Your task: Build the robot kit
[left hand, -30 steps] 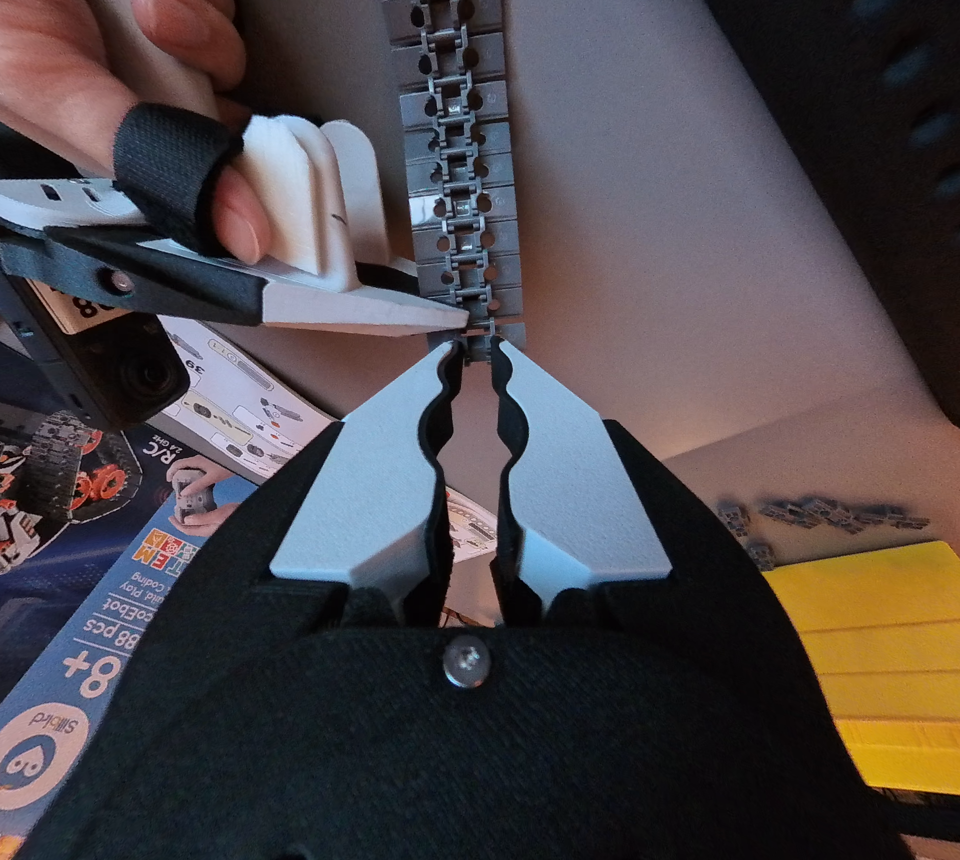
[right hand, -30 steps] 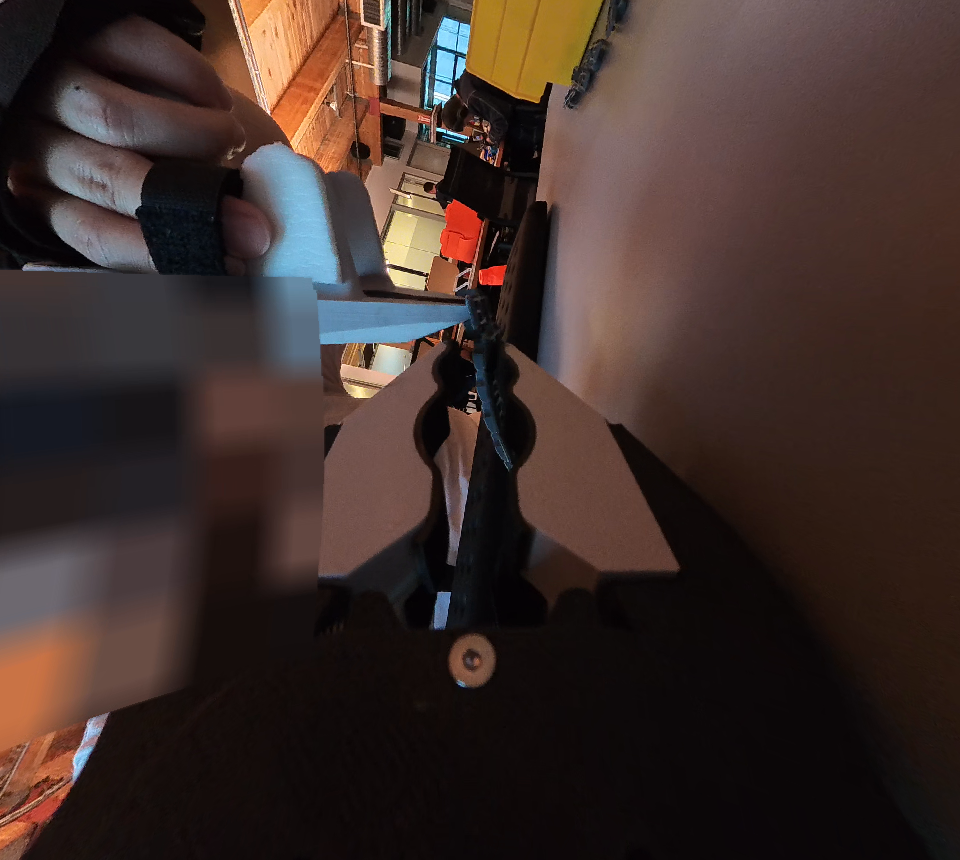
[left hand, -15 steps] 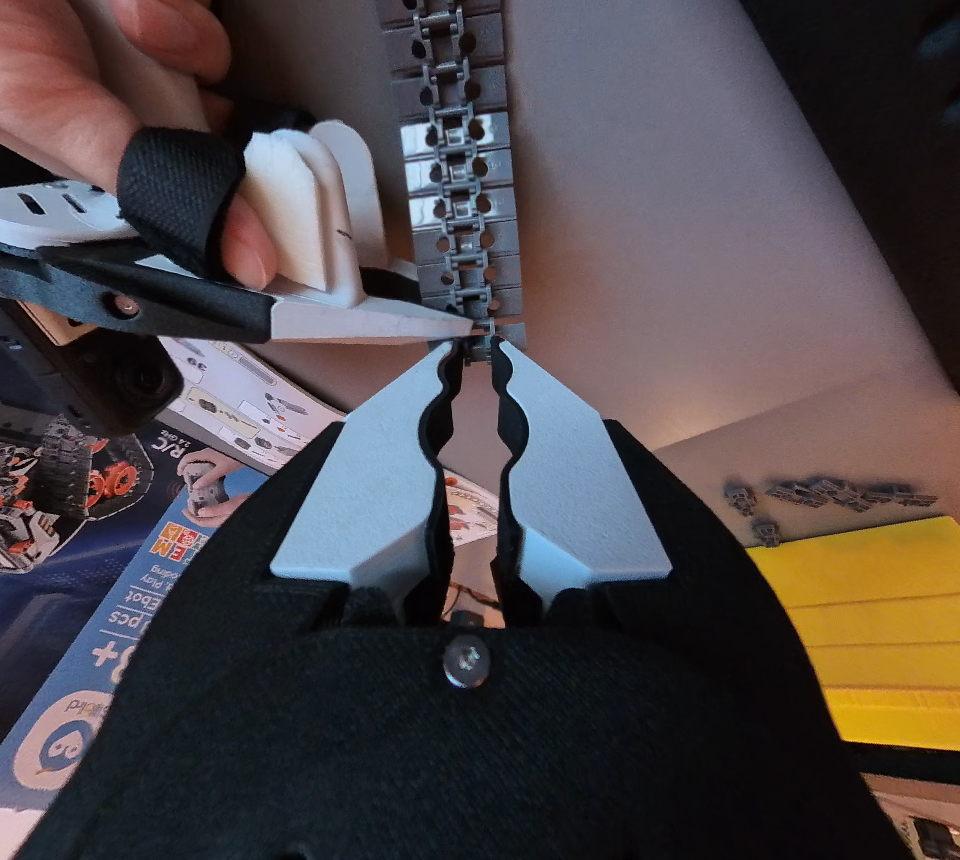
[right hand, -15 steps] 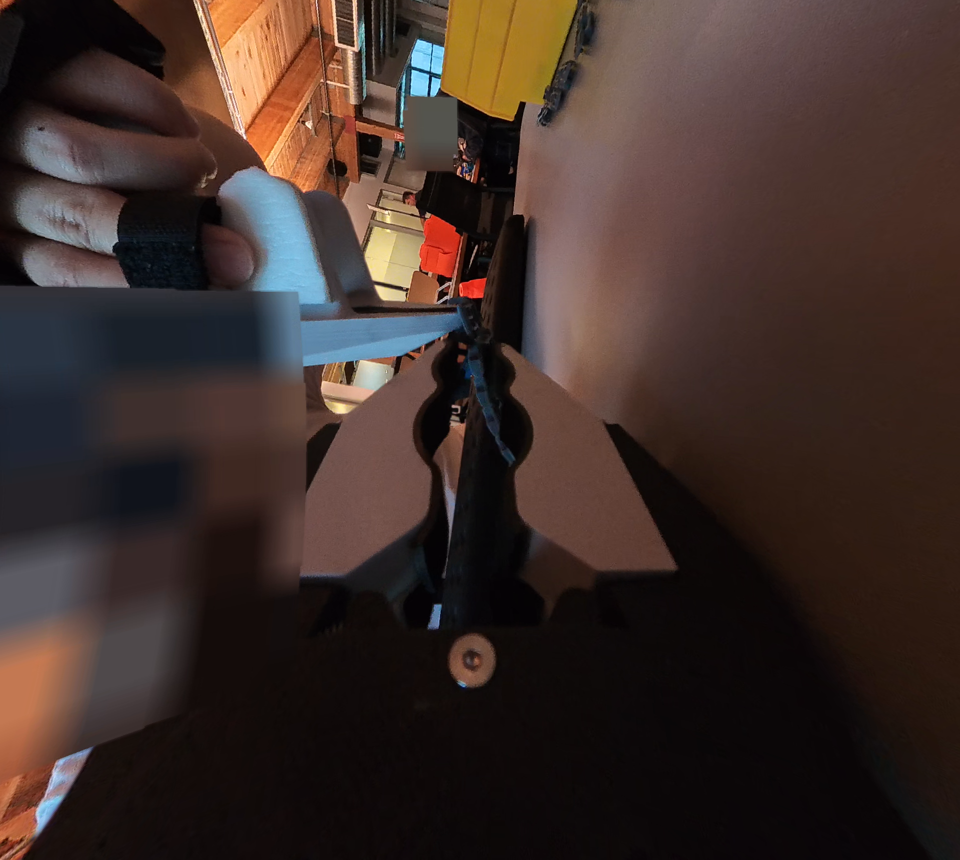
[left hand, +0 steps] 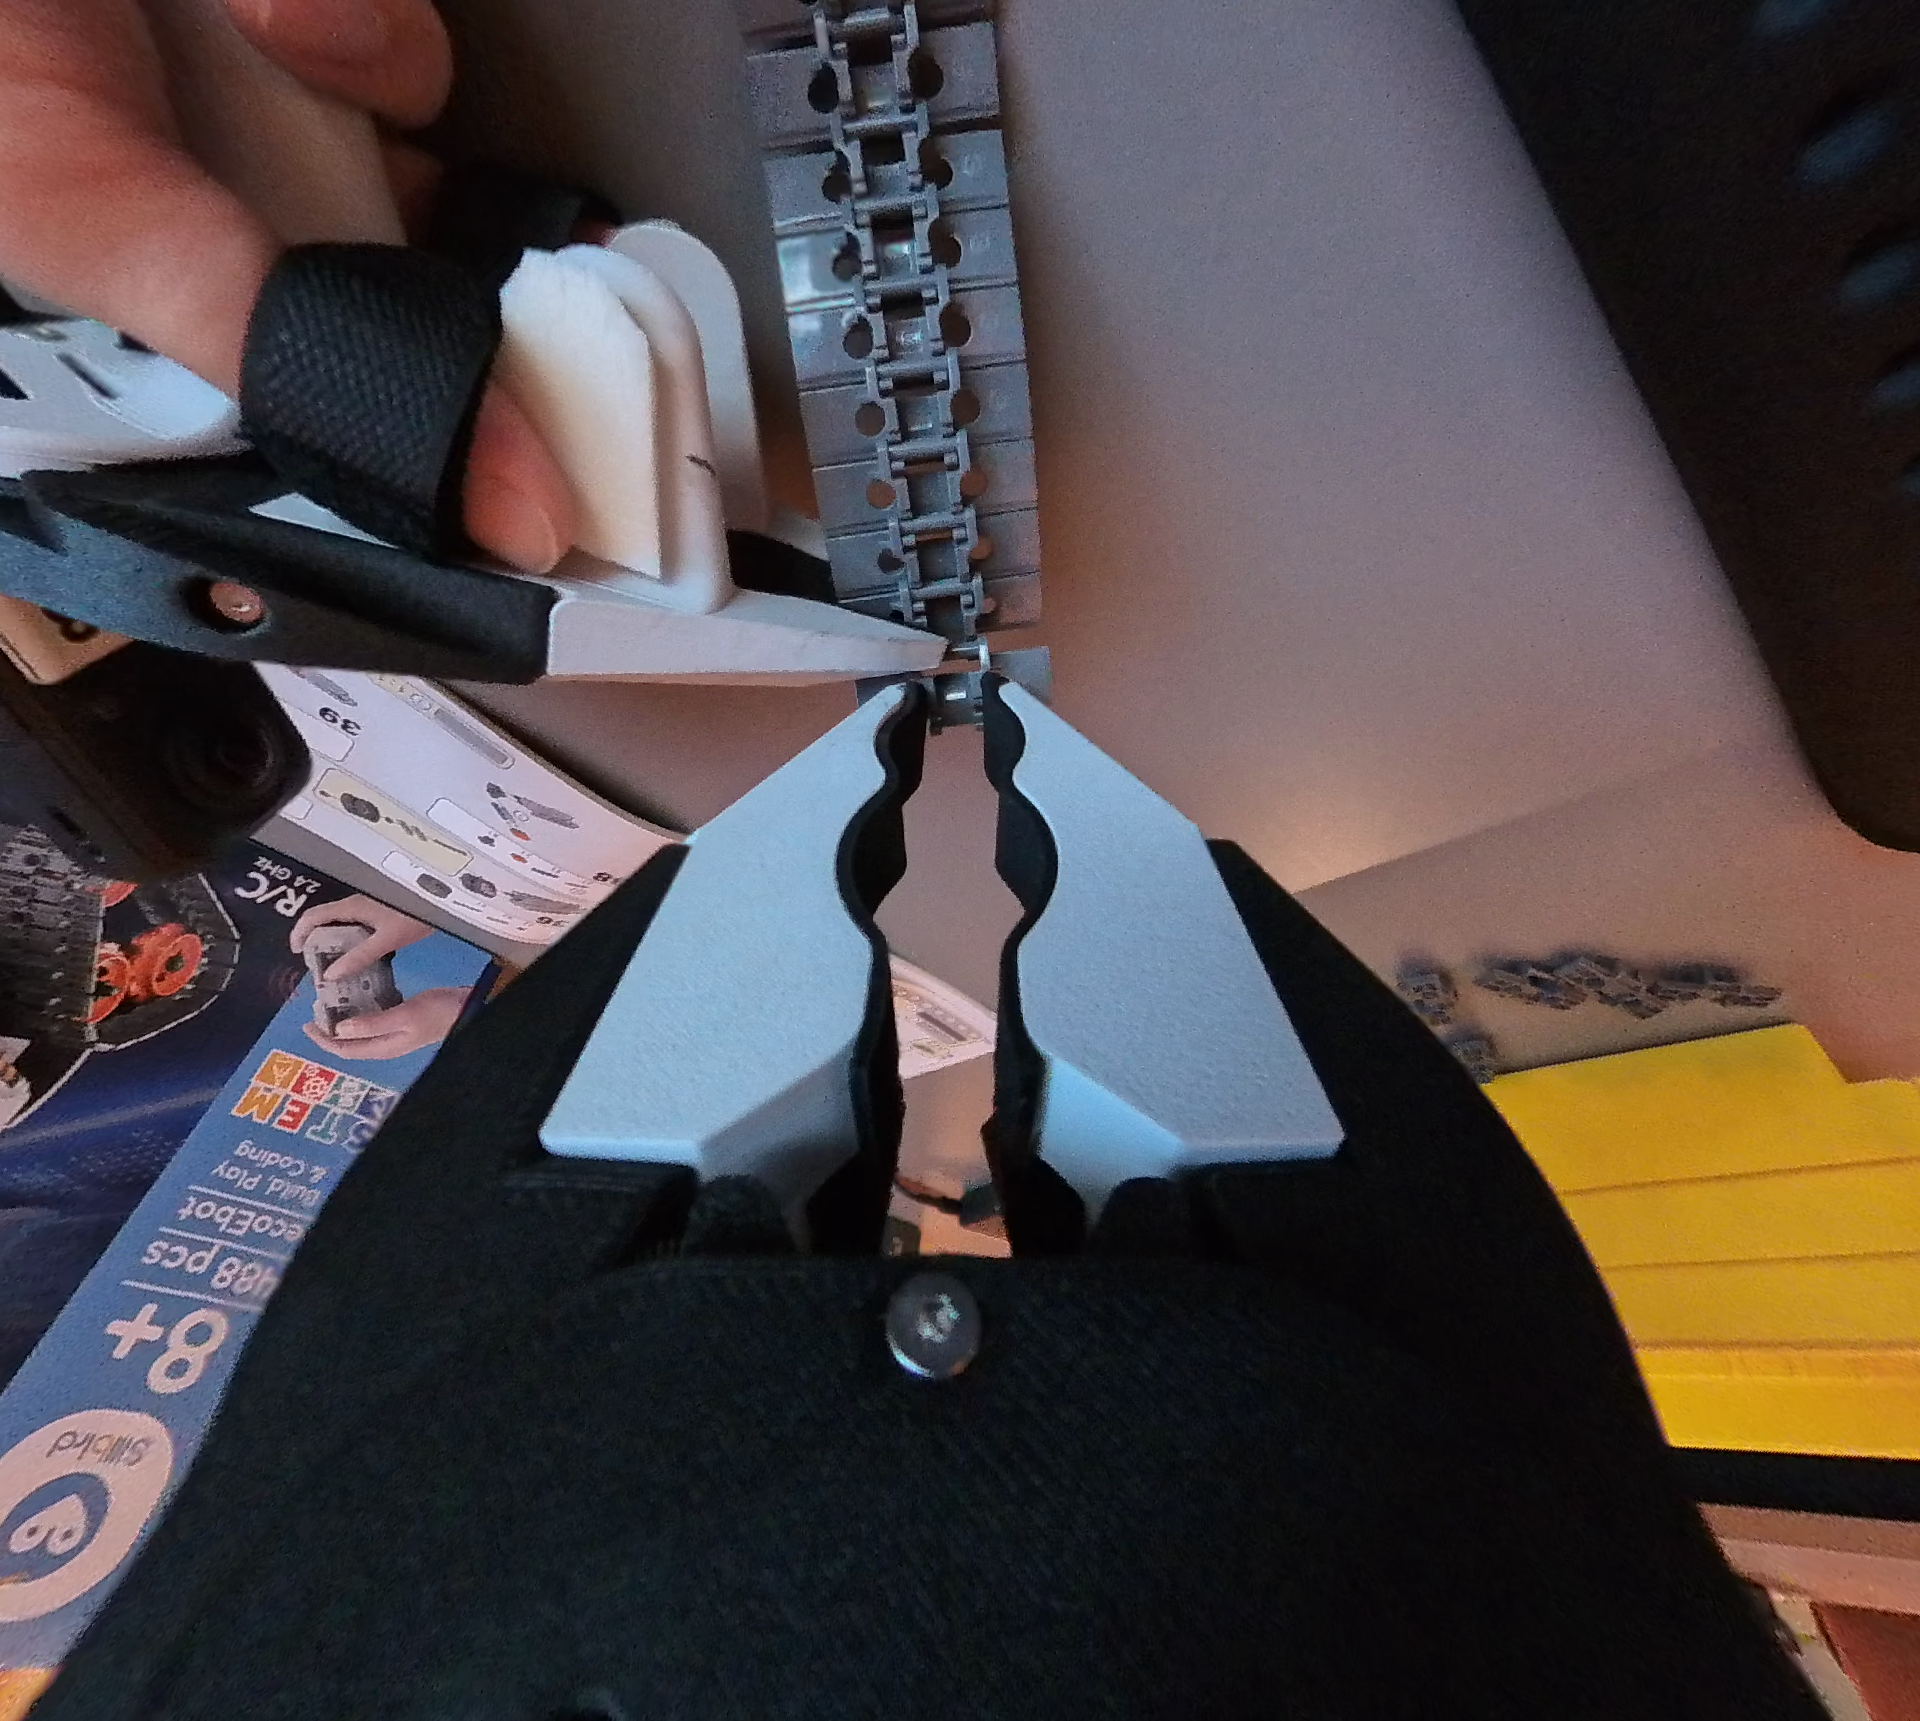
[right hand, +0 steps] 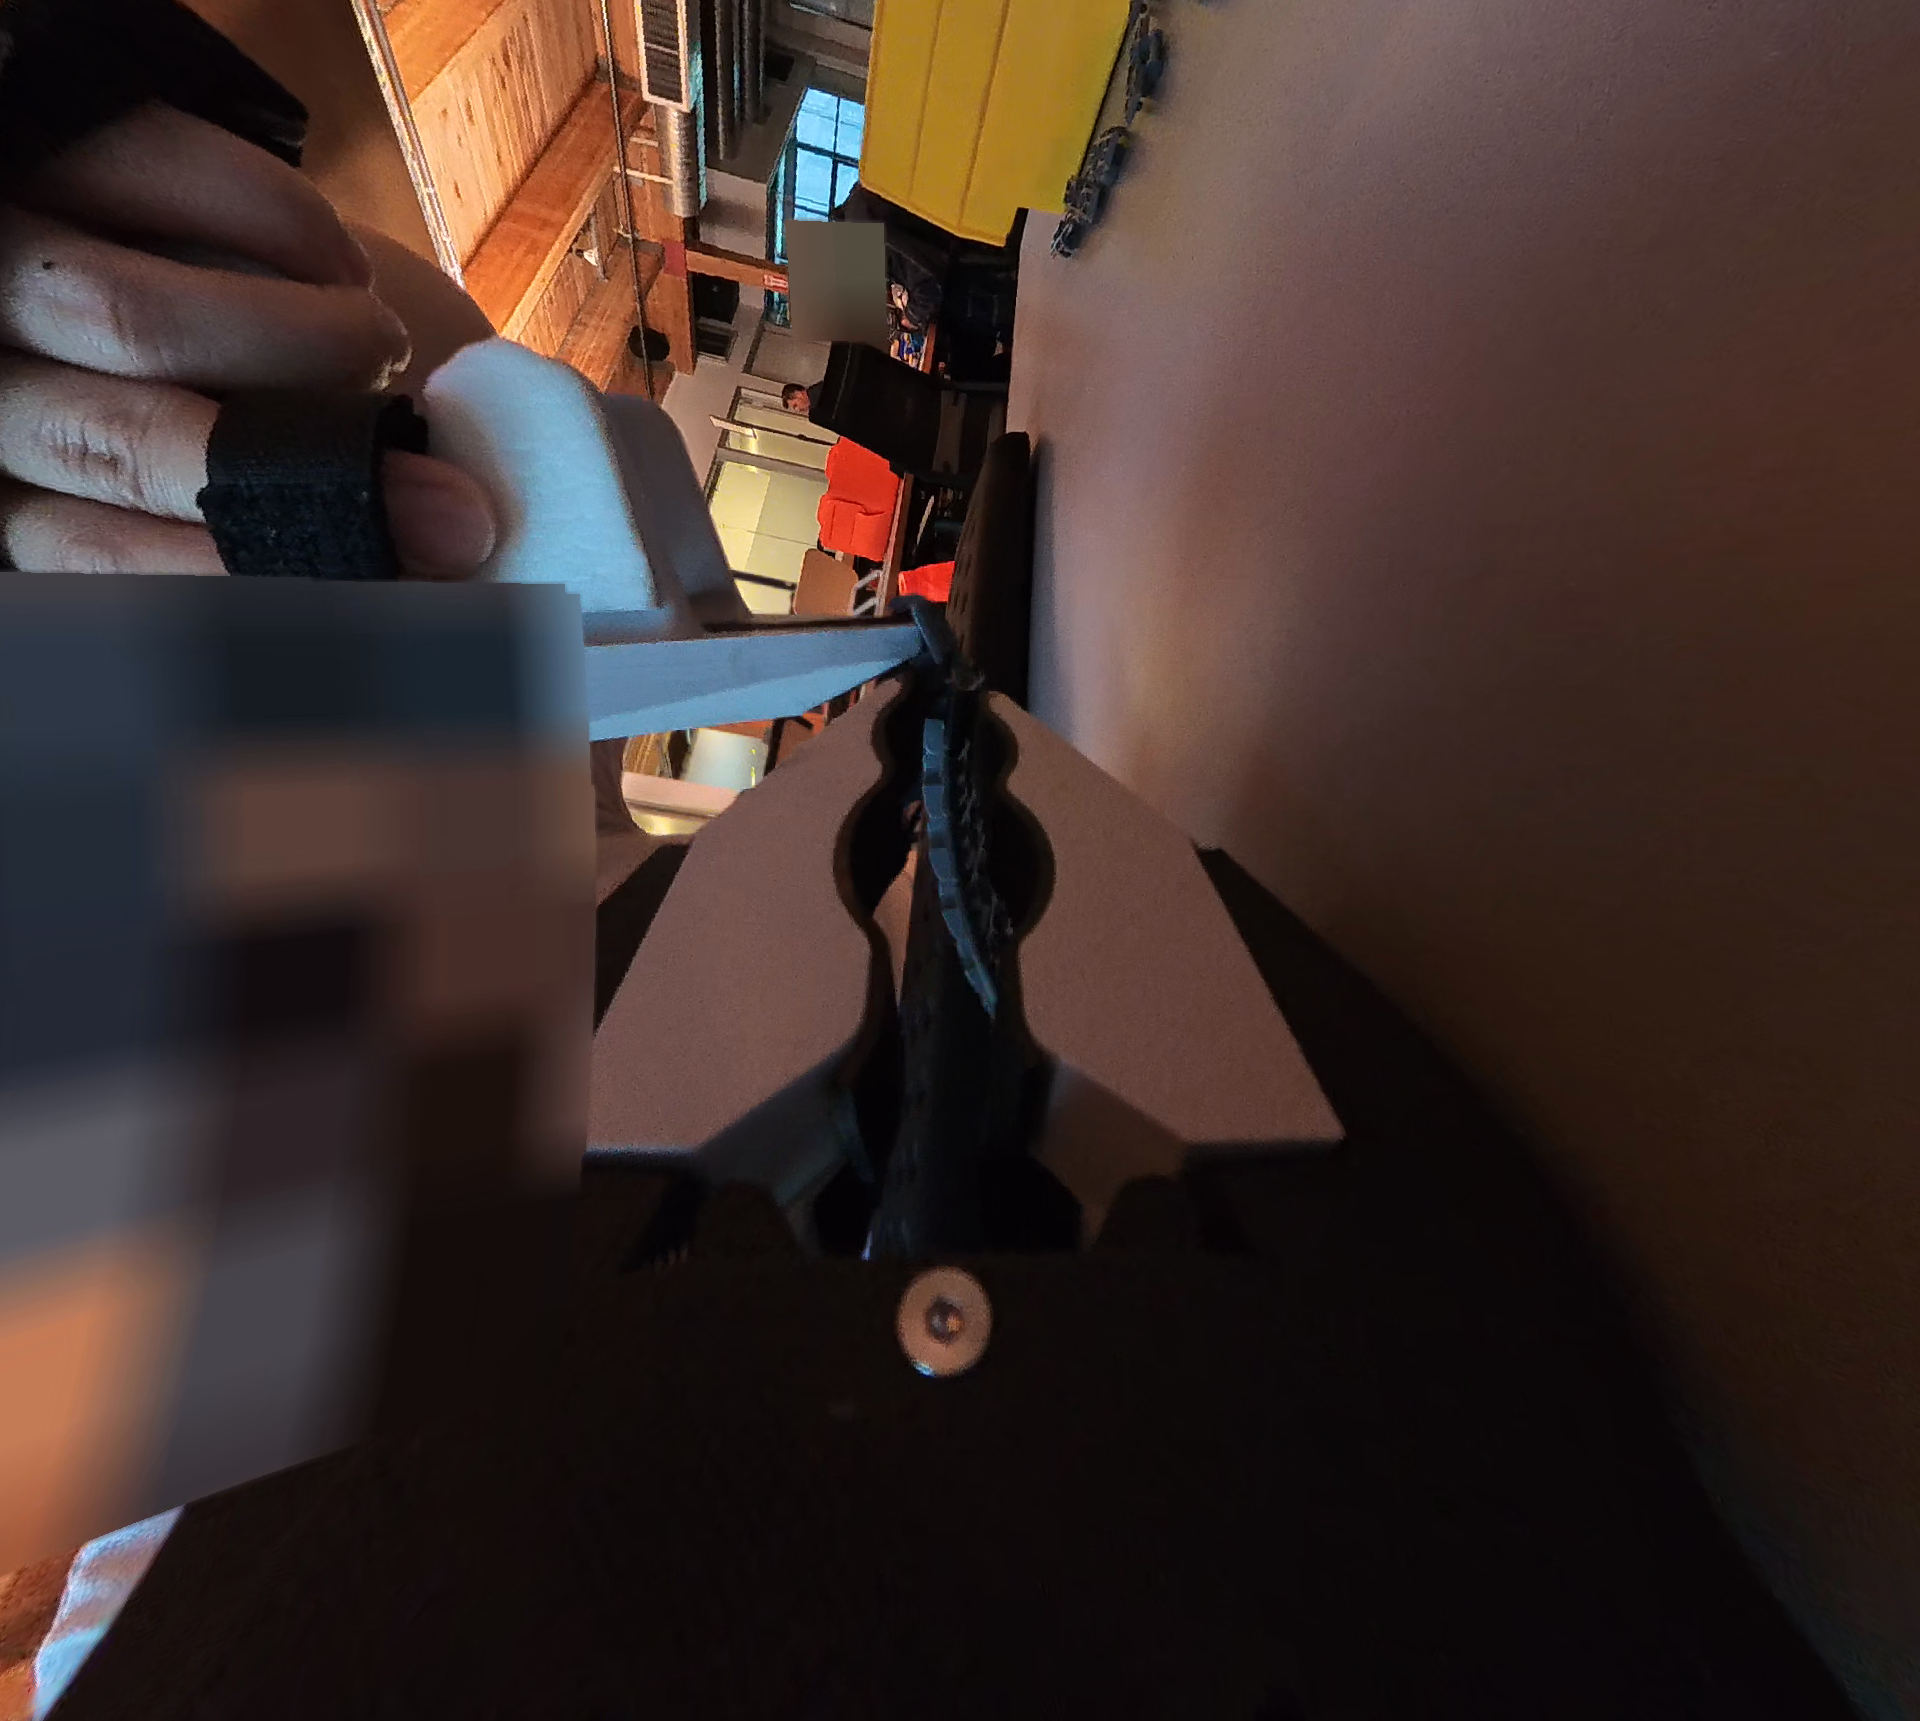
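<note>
A long grey toy track chain (left hand: 894, 269) is held above the pale table (left hand: 1330, 445) and runs away from me in the left wrist view. My left gripper (left hand: 954, 697) is shut, its tips pinching the small grey end link (left hand: 958, 715) at the chain's near end. My right gripper (left hand: 930, 651) comes in from the left, held by a hand (left hand: 156, 113), and its tips touch the same end of the chain. In the right wrist view my right gripper (right hand: 940, 705) is shut on the chain (right hand: 951, 861), which is seen edge-on between its fingers. The left gripper's tip (right hand: 914, 632) meets it there.
A blue toy kit box (left hand: 208, 1152) and an open instruction booklet (left hand: 447, 798) lie at the lower left. A yellow box (left hand: 1714, 1235) lies at the right, with several loose grey links (left hand: 1579, 985) beside it. A dark chair (left hand: 1766, 113) stands at the table's far edge. The grippers are tip to tip, or close to it.
Both grippers stay clamped at the chain's end. The views have drifted slightly, and no hold has changed.
</note>
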